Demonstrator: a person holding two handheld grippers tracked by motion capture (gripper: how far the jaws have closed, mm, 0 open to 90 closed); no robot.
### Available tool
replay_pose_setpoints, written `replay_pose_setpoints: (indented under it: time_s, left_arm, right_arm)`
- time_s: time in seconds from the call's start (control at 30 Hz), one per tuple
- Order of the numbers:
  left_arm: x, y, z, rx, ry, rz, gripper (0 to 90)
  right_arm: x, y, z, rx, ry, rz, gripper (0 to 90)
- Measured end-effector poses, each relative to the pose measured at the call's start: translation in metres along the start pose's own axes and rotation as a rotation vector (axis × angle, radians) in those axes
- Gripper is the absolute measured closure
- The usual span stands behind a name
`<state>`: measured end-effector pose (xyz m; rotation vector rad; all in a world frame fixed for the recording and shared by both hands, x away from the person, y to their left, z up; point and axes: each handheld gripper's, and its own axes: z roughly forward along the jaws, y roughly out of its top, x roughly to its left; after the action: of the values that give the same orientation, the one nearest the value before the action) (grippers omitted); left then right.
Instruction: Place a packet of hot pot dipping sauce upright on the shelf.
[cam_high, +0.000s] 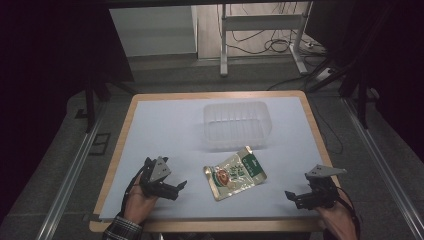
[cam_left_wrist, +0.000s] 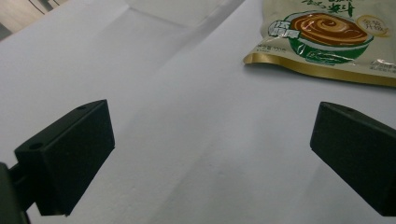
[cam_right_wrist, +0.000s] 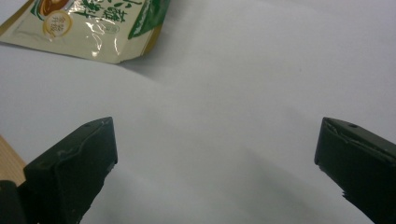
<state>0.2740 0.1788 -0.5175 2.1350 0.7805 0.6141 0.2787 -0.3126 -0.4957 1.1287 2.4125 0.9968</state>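
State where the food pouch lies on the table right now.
In the high view the food pouch lies flat on the white sheet, just in front of the clear plastic container, between both grippers.

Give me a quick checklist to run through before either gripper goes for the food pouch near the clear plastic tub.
1. Left gripper open: ok, its jaws stand wide apart with nothing between them.
2. Right gripper open: ok, jaws wide apart and holding nothing.
3. Food pouch free to grab: ok, it lies flat on the white sheet, between the two grippers, touching neither.
4. Path to the pouch: ok, bare sheet lies between each gripper and the pouch.
5. Clear plastic tub ready to receive: ok, it stands upright with nothing in it, just behind the pouch.
6. Pouch sealed: cannot tell.
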Motion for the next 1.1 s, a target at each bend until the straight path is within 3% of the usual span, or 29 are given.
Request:
replay_pose_setpoints:
  time_s: [1.1]
  left_arm:
    - [-0.002,0.001,0.001,0.001,-0.007,0.012,0.0]
  right_arm:
    - [0.002,0.023,0.022,-0.047,0.076,-0.003,0.0]
